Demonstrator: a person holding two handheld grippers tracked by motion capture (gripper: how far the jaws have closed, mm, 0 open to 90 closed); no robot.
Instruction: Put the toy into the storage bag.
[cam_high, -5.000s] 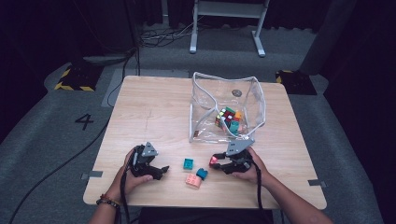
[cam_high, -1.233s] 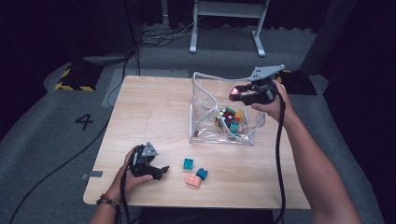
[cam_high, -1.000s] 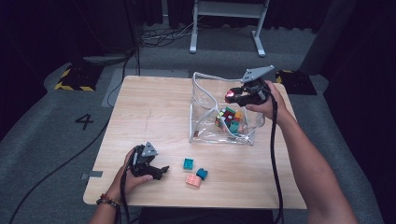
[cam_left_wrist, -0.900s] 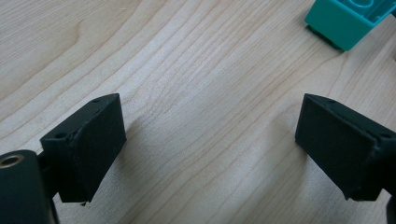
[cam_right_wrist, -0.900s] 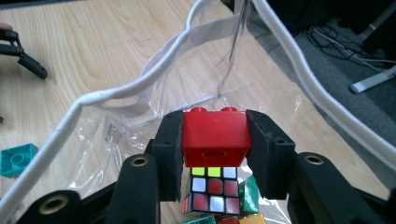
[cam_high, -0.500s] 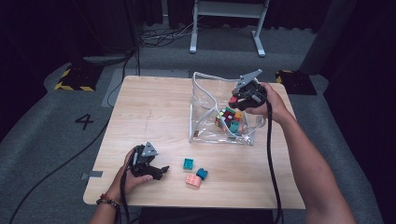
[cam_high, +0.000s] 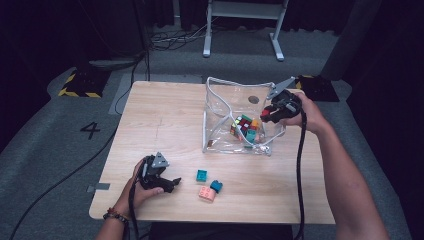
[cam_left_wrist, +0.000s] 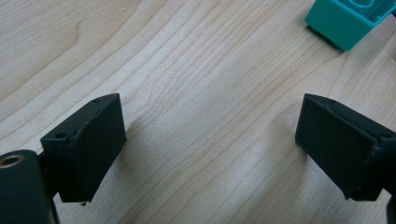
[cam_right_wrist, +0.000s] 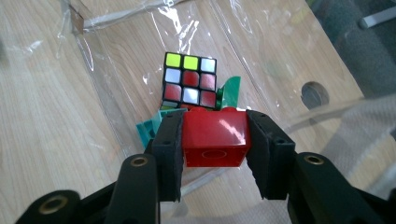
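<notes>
Right gripper view puts the red brick (cam_right_wrist: 215, 136) squarely between the pads of the right tongs (cam_right_wrist: 215, 154), clenched on its two side faces, held above the clear plastic bag (cam_right_wrist: 116, 56) with the puzzle cube (cam_right_wrist: 189, 83) and a few green bricks (cam_right_wrist: 152, 128) lying inside beneath it. From where I stand, the likeliest trouble is the bag itself: its soft wall could fold under the tongs or the brick could catch the rim (cam_high: 235, 81), so that it drops on the bench (cam_high: 165, 115) outside rather than in. Letting go too high could also bounce it off the cube. In the high view the right hand (cam_high: 300, 112) reaches over the far right side of the bag, the forearm stretched across the bench edge, the right tongs (cam_high: 266, 112) tipped down and inward toward the opening. The left hand (cam_high: 145, 182) rests near the front edge, its left tongs (cam_left_wrist: 210, 149) spread wide and empty on bare wood, just beside a teal brick (cam_high: 202, 175), a pink brick (cam_high: 206, 193) and a small blue piece (cam_high: 216, 186) awaiting their turn.
</notes>
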